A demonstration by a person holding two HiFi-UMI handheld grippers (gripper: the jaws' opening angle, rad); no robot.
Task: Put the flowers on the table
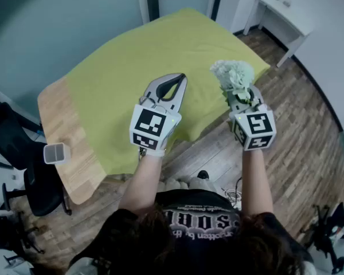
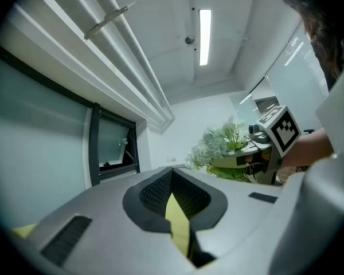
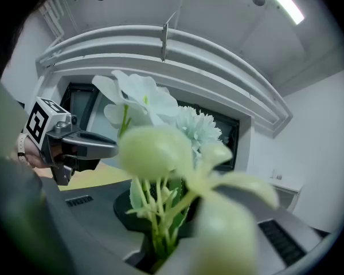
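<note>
A bunch of pale green and white flowers (image 1: pixel 234 74) stands up out of my right gripper (image 1: pixel 241 99), which is shut on the stems. In the right gripper view the stems (image 3: pixel 158 228) run down between the jaws and the blooms (image 3: pixel 160 148) fill the middle. The bunch is held in the air over the near right edge of the yellow-green cloth (image 1: pixel 132 56) on the wooden table (image 1: pixel 63 119). My left gripper (image 1: pixel 179 80) hovers beside it on the left, shut and empty. The left gripper view also shows the flowers (image 2: pixel 218 145) at the right.
A small white box (image 1: pixel 56 152) sits at the table's near left edge. A black chair (image 1: pixel 40 188) stands left of the table. A white desk (image 1: pixel 281 10) is at the back right, on the wooden floor (image 1: pixel 309 130).
</note>
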